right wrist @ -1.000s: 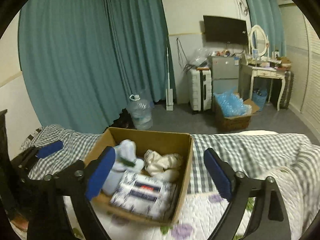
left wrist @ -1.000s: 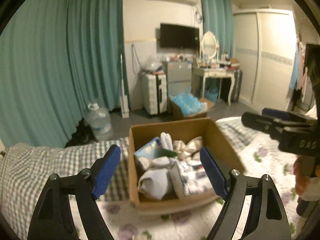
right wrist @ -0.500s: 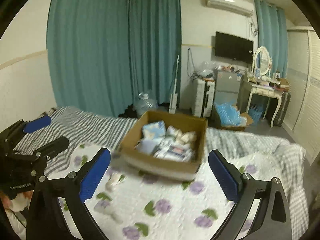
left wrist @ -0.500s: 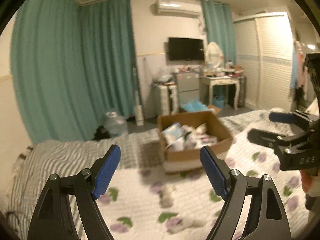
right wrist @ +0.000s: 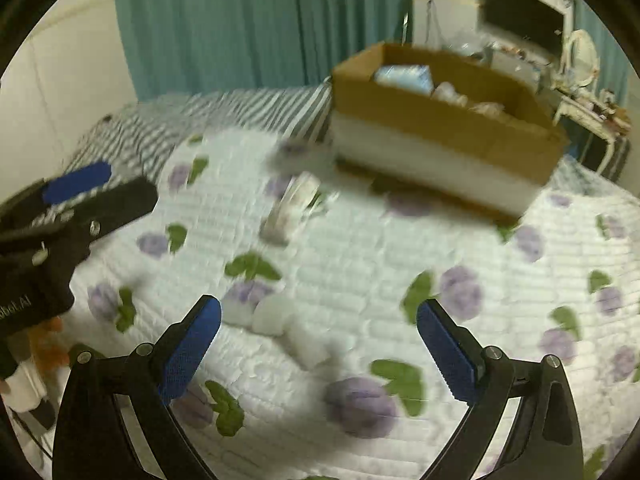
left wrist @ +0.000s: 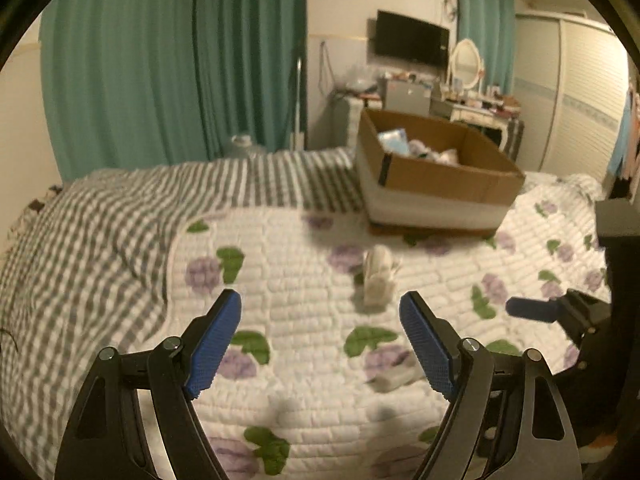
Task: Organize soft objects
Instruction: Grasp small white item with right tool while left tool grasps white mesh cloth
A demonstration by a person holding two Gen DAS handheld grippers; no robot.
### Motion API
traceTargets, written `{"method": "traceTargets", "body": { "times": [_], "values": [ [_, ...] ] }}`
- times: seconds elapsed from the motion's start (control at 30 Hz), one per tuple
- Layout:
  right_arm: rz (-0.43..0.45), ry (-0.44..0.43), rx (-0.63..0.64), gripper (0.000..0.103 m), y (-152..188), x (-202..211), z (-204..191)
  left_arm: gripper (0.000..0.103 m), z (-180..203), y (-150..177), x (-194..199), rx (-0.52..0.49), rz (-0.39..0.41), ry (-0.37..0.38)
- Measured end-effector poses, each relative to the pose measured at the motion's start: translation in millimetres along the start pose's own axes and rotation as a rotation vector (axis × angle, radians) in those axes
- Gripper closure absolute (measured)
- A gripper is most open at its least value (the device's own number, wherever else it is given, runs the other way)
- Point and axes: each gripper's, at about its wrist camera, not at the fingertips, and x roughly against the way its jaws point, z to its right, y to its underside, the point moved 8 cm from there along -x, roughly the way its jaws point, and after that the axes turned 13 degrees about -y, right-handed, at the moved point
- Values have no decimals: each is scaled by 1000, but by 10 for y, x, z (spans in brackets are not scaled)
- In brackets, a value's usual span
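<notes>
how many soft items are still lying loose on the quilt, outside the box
2. A pale bundle lies on the floral quilt just in front of the cardboard box; a white piece lies nearer the open right gripper. Blur may hide others.

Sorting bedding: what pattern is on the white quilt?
Purple flowers with green leaves on the quilt, clearest in left wrist view.
</notes>
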Motion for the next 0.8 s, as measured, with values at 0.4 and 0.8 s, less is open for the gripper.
{"method": "traceTargets", "body": {
  "times": [0.4, 0.8],
  "values": [
    [-141, -122, -3, 56, 169, -575, -147, 20, -69, 122, -201, 21, -77, -4],
    [7, -80, -1, 79, -123, -46, 11, 20, 52, 59, -183, -26, -78, -41]
  ]
}}
